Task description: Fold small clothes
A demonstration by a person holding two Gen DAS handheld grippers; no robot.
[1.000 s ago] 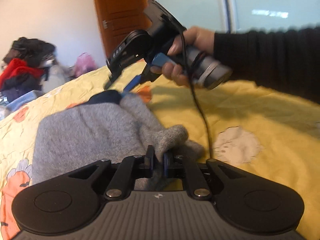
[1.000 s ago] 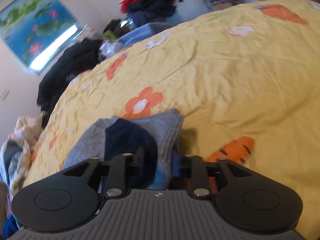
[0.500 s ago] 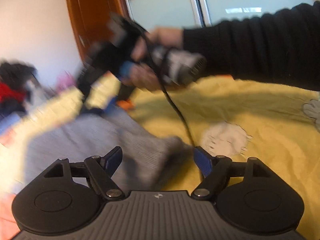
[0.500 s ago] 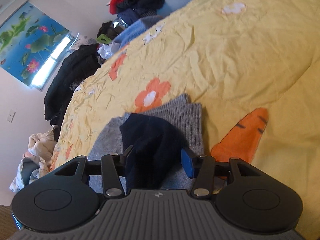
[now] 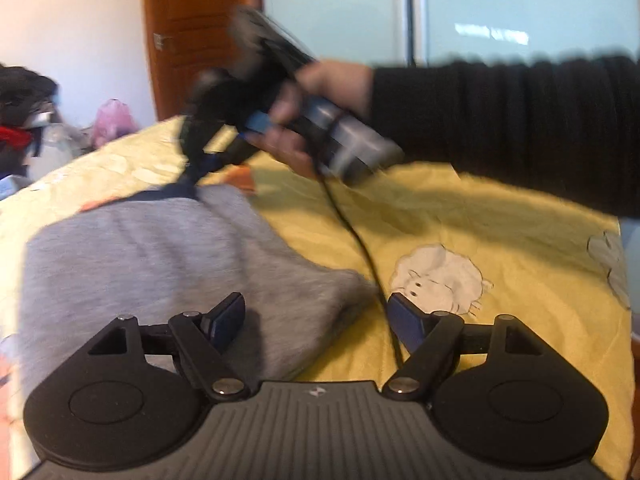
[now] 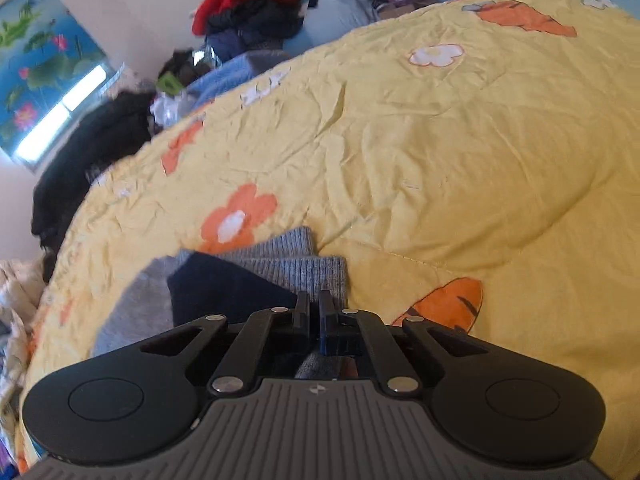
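Observation:
A grey knit sweater [image 5: 140, 260] with a navy collar [image 5: 172, 194] lies on the yellow bedspread [image 5: 500, 220]. My left gripper [image 5: 316, 304] hovers open over its near corner, with the left finger above the knit and the right finger over bare bedspread. At the far end of the sweater a hand in a black sleeve [image 5: 500, 128] holds my right gripper [image 5: 192, 172], tips down at the collar. In the right wrist view the right gripper [image 6: 314, 300] is shut, pinching the sweater [image 6: 280, 268] where the ribbed grey edge meets the navy collar [image 6: 224, 292].
A black cable [image 5: 360, 248] hangs from the right gripper across the bedspread [image 6: 440, 160]. Piles of clothes [image 6: 248, 4] and a dark heap [image 6: 88, 152] lie beyond the bed's far edge. A brown door [image 5: 192, 40] stands behind.
My left gripper let go of the sweater's cuff and opened wide. My right gripper, open over the collar before, has shut on the sweater's neck edge.

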